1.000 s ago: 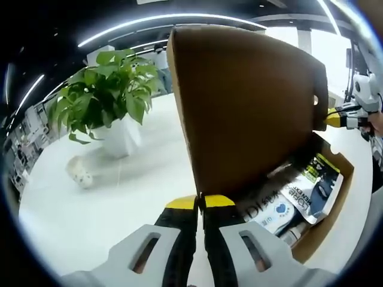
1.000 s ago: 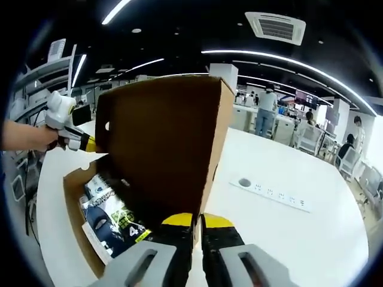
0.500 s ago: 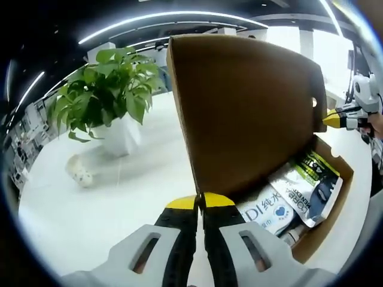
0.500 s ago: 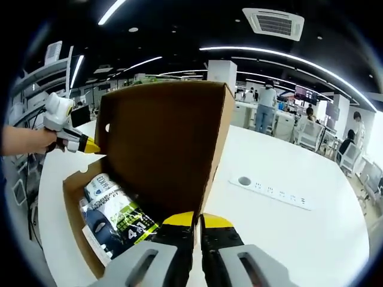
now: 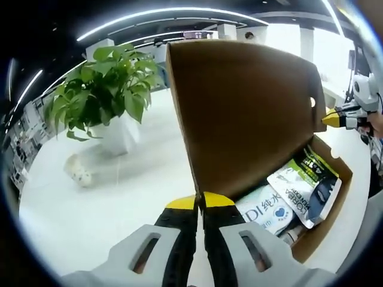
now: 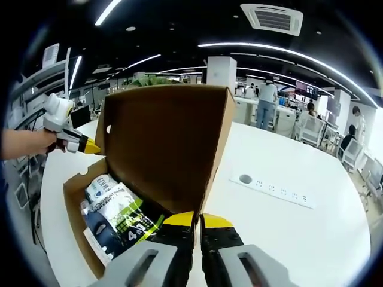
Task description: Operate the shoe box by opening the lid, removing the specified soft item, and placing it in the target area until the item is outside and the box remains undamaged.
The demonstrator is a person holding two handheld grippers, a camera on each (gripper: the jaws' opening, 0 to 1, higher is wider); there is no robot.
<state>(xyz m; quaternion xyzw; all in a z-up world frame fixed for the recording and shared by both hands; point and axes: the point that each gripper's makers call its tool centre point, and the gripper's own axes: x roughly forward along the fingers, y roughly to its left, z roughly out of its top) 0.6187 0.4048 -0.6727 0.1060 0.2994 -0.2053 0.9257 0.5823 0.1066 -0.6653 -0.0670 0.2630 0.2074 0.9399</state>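
Both tools, left (image 5: pixel 200 203) and right (image 6: pixel 197 220), clamp the stiff lid (image 5: pixel 245 113); beyond, soft, light, slippery packs (image 6: pixel 116 209) suit a mid-body pinch.

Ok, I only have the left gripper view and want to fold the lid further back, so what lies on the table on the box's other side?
Observer: A long white power strip lies flat on the white table, apart from the brown cardboard shoe box.
Operator: Anything else near it?
Observer: A round grey cable port sits in the table just off the strip's end.
Operator: Is my right tool gripping properly?
Observer: The right tool is shut on a lower corner edge of the brown cardboard lid.
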